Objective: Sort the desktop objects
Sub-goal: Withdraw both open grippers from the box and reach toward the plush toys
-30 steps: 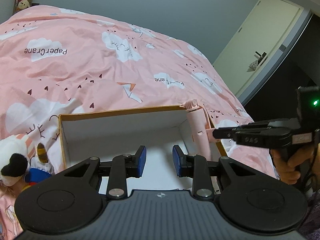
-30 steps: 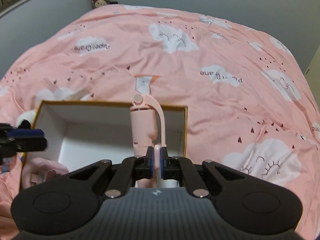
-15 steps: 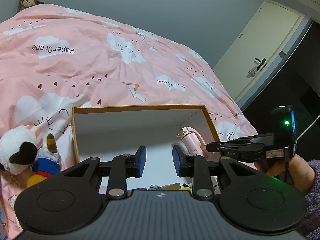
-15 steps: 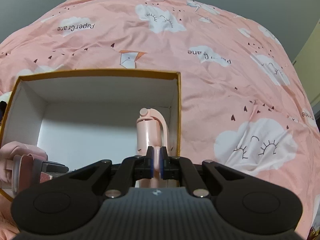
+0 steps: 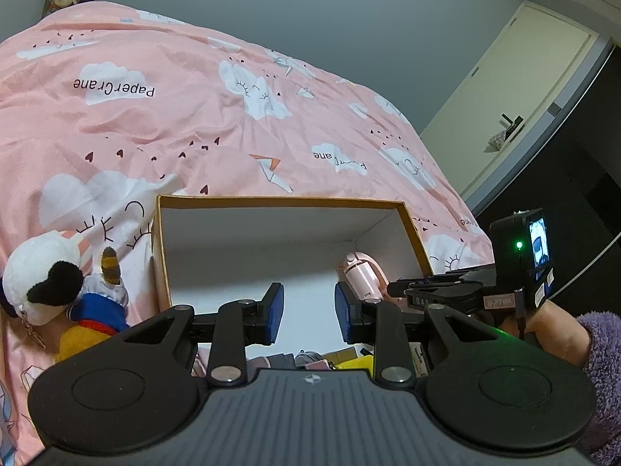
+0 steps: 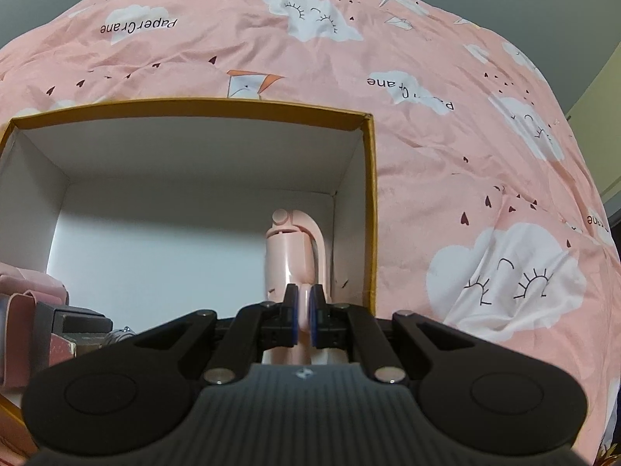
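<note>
My right gripper (image 6: 304, 312) pinching pink bottle (image 6: 291, 256) strap, box (image 6: 370, 209) 3 o'clock corner; light, rigid, slick, I judge. Left gripper (image 5: 306, 312) spread, empty.

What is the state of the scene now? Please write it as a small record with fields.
surface: pink bedspread with cloud print
container: open box, white inside, yellow rim, lying on the bedspread
held item: pink bottle with a loop handle, inside the box near its right wall
right gripper: jaws shut on the pink bottle
left gripper: jaws open, holding nothing, in front of the box
beside the box: plush toy, on the box's left
other contents: small items at the near end of the box, mostly hidden
</note>
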A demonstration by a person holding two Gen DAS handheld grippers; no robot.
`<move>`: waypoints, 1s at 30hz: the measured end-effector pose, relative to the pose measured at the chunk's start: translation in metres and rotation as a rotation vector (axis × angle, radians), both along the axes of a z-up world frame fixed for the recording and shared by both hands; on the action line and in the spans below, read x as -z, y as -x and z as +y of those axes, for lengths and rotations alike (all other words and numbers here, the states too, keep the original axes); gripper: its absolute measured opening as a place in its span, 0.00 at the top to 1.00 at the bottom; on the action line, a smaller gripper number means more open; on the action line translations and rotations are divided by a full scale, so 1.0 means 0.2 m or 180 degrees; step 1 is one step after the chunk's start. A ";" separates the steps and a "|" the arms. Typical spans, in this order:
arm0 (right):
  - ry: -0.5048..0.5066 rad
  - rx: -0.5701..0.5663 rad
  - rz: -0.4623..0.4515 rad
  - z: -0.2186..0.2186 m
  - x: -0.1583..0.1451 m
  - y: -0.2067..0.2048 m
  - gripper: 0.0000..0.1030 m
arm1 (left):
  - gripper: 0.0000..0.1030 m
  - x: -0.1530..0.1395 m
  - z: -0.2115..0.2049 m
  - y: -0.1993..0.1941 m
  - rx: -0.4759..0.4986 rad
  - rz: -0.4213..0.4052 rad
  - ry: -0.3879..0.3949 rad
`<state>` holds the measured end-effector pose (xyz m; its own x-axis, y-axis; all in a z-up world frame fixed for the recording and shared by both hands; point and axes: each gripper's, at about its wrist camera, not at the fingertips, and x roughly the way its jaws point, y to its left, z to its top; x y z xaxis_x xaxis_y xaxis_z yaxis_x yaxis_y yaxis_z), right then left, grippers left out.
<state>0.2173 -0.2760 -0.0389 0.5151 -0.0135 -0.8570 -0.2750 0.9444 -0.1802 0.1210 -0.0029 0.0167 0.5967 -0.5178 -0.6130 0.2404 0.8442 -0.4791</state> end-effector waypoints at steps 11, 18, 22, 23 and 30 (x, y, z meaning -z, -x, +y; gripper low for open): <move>0.0043 -0.0158 0.0060 0.04 0.03 -0.01 0.92 | 0.69 0.00 -0.01 0.01 -0.0019 0.0019 -0.0017; -0.0136 -0.0186 0.0310 0.03 0.09 -0.04 0.89 | 0.69 0.00 -0.01 0.02 -0.0004 0.0037 -0.0023; -0.0238 -0.0106 0.0386 0.00 0.10 -0.07 0.87 | 0.69 0.00 0.00 0.02 -0.0013 0.0054 0.0017; -0.0240 -0.0098 0.0382 0.00 0.10 -0.07 0.87 | 0.69 0.00 0.00 0.01 -0.0012 0.0059 0.0022; -0.0341 -0.0117 0.0351 -0.01 0.06 -0.02 0.87 | 0.69 0.01 0.00 0.01 -0.0032 0.0051 -0.0062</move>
<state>0.2209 -0.2789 -0.0515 0.4162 0.0981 -0.9040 -0.3224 0.9455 -0.0458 0.1183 -0.0030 0.0157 0.5918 -0.4998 -0.6324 0.2244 0.8557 -0.4663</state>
